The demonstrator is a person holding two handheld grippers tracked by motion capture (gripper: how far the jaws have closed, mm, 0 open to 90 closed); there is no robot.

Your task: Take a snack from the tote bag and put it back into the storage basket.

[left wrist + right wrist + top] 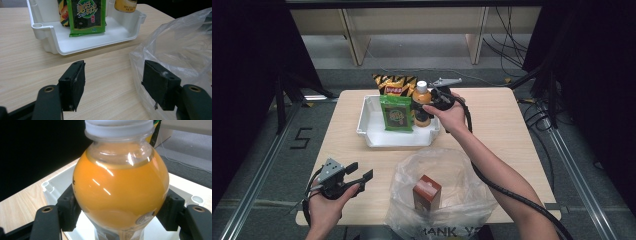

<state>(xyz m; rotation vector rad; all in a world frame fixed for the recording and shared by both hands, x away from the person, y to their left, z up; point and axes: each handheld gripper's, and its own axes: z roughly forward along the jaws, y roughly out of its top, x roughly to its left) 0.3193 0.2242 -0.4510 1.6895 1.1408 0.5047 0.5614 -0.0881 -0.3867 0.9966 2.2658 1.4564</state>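
Note:
An orange juice bottle (422,100) with a white cap stands upright in the right end of a white tray (372,135). My right gripper (432,97) is shut on it: in the right gripper view both black pads (68,207) press the bottle's (120,185) round shoulder from either side. A green seaweed pack (396,113) leans in the tray beside the bottle, with a yellow-black snack bag (394,84) behind it. My left gripper (361,171) is open over the table's near left, nothing between its jaws (115,85).
A clear plastic bag (447,165) lies open at the table's near edge with a brown carton (427,192) upright inside; its edge (180,42) is right beside my left gripper. Bare wood lies between the left gripper and the tray (85,45).

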